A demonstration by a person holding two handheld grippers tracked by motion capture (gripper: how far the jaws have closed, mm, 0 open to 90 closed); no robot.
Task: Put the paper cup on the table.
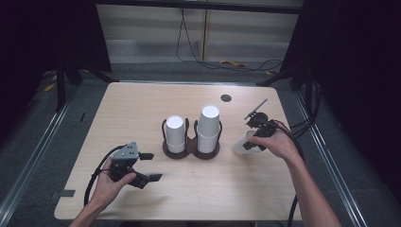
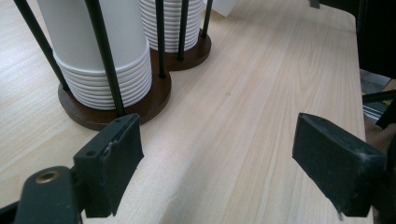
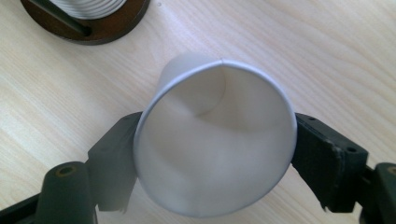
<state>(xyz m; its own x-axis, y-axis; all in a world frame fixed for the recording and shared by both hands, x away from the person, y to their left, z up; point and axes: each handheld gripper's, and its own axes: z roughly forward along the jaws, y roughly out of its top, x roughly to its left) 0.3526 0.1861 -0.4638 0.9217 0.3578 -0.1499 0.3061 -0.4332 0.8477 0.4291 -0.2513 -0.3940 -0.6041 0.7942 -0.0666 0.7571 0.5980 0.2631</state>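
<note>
Here a single white paper cup [image 3: 215, 140] sits squeezed between the two black fingers [image 3: 327, 158] of the right gripper [image 1: 253, 137], its open mouth turned toward that gripper's camera and its rim pressed slightly out of round where the pads meet it on either side. In the high view the cup [image 1: 242, 144] lies tilted on its side just above the light wooden table [image 1: 142, 104], held by the person's right hand [image 1: 279, 142], with the cup's closed end pointing toward the holder. Beyond the fingertips, close by, stands a dark brown double cup holder [image 1: 191, 147] with thin black upright rods; its nearer ring carries the taller stack of white cups [image 1: 208, 127] and its farther ring the shorter stack [image 1: 175, 133]. In the right gripper view a piece of the holder's round base [image 3: 93, 23] shows past the cup, well apart from it. On the other side of the holder, the left gripper [image 1: 149, 165] rests low over the table in the person's left hand [image 1: 111, 184], its fingers [image 2: 112, 163] spread wide with nothing between them but bare wood. Ahead of those fingers and slightly to one side, the holder's base [image 2: 140, 107] and the ribbed rims of the stacked cups [image 2: 107, 56] rise close by. A small dark round disc [image 1: 226, 98] lies on the far part of the table.
</note>
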